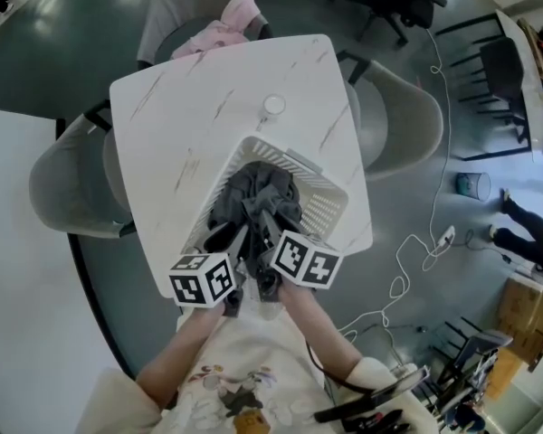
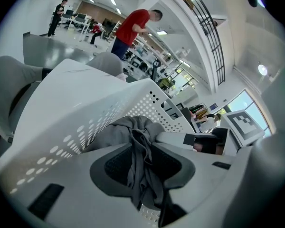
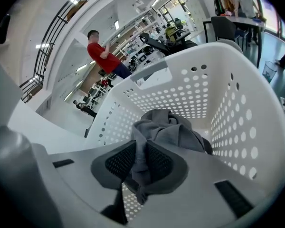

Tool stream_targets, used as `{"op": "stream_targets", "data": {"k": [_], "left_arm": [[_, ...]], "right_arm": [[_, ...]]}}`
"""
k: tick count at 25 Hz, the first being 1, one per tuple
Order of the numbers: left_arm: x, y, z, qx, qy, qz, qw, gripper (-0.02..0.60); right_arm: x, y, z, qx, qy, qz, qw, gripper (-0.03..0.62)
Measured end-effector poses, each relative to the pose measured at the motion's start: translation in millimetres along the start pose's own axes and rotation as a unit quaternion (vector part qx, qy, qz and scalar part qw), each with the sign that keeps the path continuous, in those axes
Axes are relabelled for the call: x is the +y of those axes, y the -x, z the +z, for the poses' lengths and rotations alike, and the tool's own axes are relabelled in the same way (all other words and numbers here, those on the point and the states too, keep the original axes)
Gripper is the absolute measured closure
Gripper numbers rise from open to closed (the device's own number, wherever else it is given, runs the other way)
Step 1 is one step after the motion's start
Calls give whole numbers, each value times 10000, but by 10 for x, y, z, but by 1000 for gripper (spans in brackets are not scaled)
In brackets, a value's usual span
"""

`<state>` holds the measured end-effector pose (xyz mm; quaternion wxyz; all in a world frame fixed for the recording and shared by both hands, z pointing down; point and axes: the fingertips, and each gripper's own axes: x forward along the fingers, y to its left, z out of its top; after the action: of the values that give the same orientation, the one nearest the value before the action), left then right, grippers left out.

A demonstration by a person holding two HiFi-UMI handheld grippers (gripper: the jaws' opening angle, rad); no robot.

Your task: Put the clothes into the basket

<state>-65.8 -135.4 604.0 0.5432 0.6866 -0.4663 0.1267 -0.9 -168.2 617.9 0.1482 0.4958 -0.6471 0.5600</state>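
At lower centre of the head view: white perforated basket (image 1: 333,208) sits on the near corner of the tabletop (image 1: 190,125), with the grey garment (image 1: 258,186) bunched inside it. Both grippers reach in over the near rim, side by side, marker cubes almost touching.

- left gripper (image 2: 143,167): fingers (image 2: 118,166) nearly together, pinching a hanging fold of the grey cloth. The fabric runs down between the pads and out below.
- right gripper (image 3: 140,161): same story, fingers (image 3: 118,161) closed tight on a thin fold. The rest of the garment is heaped just beyond, against the dotted back wall.

Why it's held like this, my read: two pinch points on one garment keep it controlled as it goes down into the basket, so nothing drapes over the rim. Both tools angle down into the basket, which fits lower-and-tuck rather than lift-out. Could equally be a grip to press the pile flatter; can't settle that from here.

The garment is already inside the walls, and I see nothing grey hanging outside. This item looks basically done bar release.

Remaining: pink garment (image 1: 219,33) on the chair (image 1: 176,3) at the top of the frame, left of centre, well apart from the basket. Likely next. Also a small white round thing (image 1: 273,107) on the tabletop beyond the basket, can't tell what it is
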Motion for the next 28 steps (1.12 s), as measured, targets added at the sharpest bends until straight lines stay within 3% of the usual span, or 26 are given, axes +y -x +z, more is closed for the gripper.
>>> {"op": "stream_targets", "data": {"k": [7,11,19,23,26,28], "left_arm": [[111,-133,-22,96,22,110,9999,451],[273,-277,-73,174,-117,499,9985,454],[468,-636,-225,548,-227,864,9945,483],[633,-801,-333,700,-40,1027,9922,495],[818,-978,-411,730,132,1199,9900,502],[871,-1051,-427,702,19,1332,9886,506]], "right_arm": [[-192,-297,-37,119,-48,-396,9991,520],[-422,-500,-24,172,37,-879,9960,520],[-736,-790,1,508,-283,-1198,9911,520],[-885,-927,32,764,-591,-1263,9873,521],[-917,-972,56,847,-531,-1243,9872,522],[-925,-1010,59,860,-380,-1265,9875,523]]}}
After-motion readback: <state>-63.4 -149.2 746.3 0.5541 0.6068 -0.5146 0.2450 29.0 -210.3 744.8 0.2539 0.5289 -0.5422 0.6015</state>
